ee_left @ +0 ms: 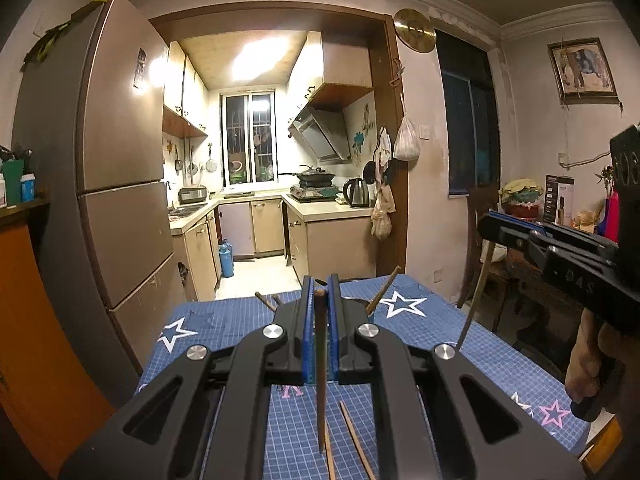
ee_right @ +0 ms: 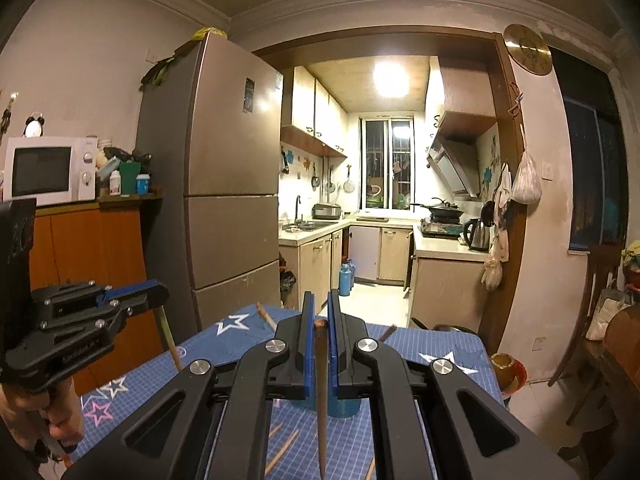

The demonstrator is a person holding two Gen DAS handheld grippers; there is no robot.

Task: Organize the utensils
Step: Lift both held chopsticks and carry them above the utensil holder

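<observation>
My left gripper (ee_left: 320,294) is shut on a dark wooden chopstick (ee_left: 320,376) that hangs point down between the blue pads, above the table. My right gripper (ee_right: 321,312) is shut on another chopstick (ee_right: 321,396), also point down. A blue holder cup (ee_right: 343,408) stands on the table right under the right gripper, with chopstick ends (ee_right: 266,316) sticking out of it. Loose chopsticks (ee_left: 356,440) lie on the cloth below the left gripper. The right gripper also shows at the right of the left wrist view (ee_left: 486,226), with its chopstick (ee_left: 474,304) hanging down.
The table carries a blue grid cloth with stars (ee_left: 404,304). A fridge (ee_left: 112,152) stands to the left, an orange cabinet (ee_right: 88,248) with a microwave (ee_right: 44,170) beside it. A wooden chair (ee_right: 592,320) stands at the right. The kitchen doorway lies beyond the table.
</observation>
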